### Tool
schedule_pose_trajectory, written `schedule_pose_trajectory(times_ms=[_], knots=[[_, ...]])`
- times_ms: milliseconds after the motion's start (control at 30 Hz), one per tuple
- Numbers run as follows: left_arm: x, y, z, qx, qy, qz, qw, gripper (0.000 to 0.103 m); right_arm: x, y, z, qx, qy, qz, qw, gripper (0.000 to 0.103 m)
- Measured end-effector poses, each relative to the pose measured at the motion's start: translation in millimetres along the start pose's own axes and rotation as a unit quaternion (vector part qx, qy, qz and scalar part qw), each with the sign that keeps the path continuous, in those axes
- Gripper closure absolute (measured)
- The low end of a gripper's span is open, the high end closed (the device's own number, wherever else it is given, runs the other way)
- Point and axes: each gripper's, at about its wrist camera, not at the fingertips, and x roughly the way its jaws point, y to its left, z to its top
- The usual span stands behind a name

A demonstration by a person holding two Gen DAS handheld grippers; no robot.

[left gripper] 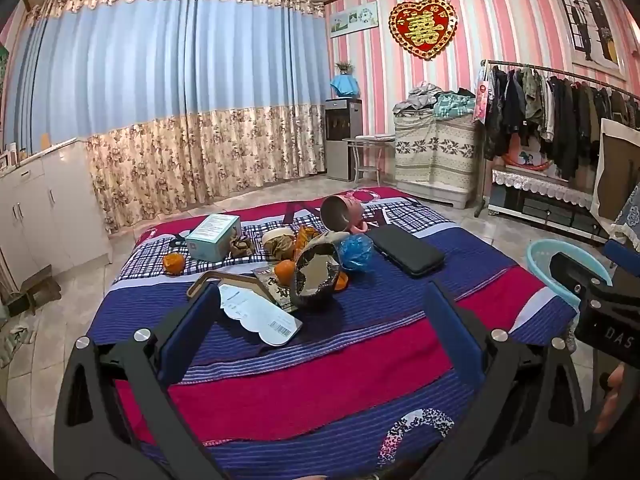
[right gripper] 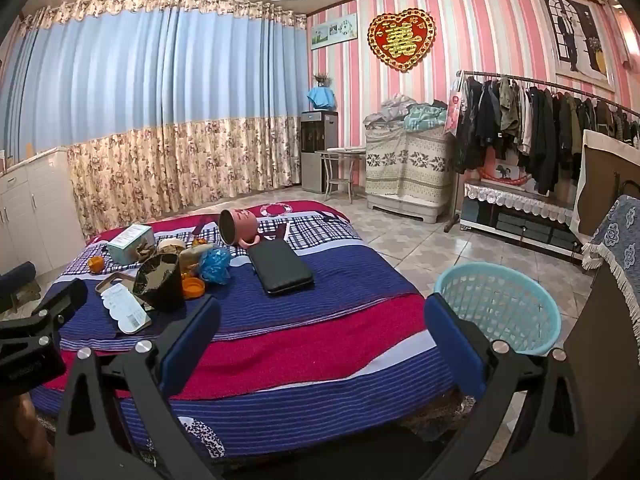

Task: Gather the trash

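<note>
Flanking the bed's (right gripper: 320,344) bare near edge, light-blue basket (right gripper: 500,308) stands right.

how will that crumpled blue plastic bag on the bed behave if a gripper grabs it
The blue plastic bag looks thin and crumpled, so it should probably squash flat and weigh little. Its glossy film may slip between pads.

A home bedroom: bed (left gripper: 360,344), curtains (left gripper: 168,92), clothes rack (left gripper: 560,108).

Right gripper (left gripper: 600,312), right edge of left-wrist view, read "DAS" | red heart wall plaque (left gripper: 423,28), upper right, bore gold double-happiness character | box and label print illegible.
</note>
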Motion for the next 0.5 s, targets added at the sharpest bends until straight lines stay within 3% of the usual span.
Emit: schedule_pose_trajectory(times_ms=[500], knots=[[4.2,4.0,-0.8,0.001,0.000,-0.001,1.0000,0.005,-7.0,-4.8,8.2,-0.001,-0.007,-0.001,1.000,0.004]])
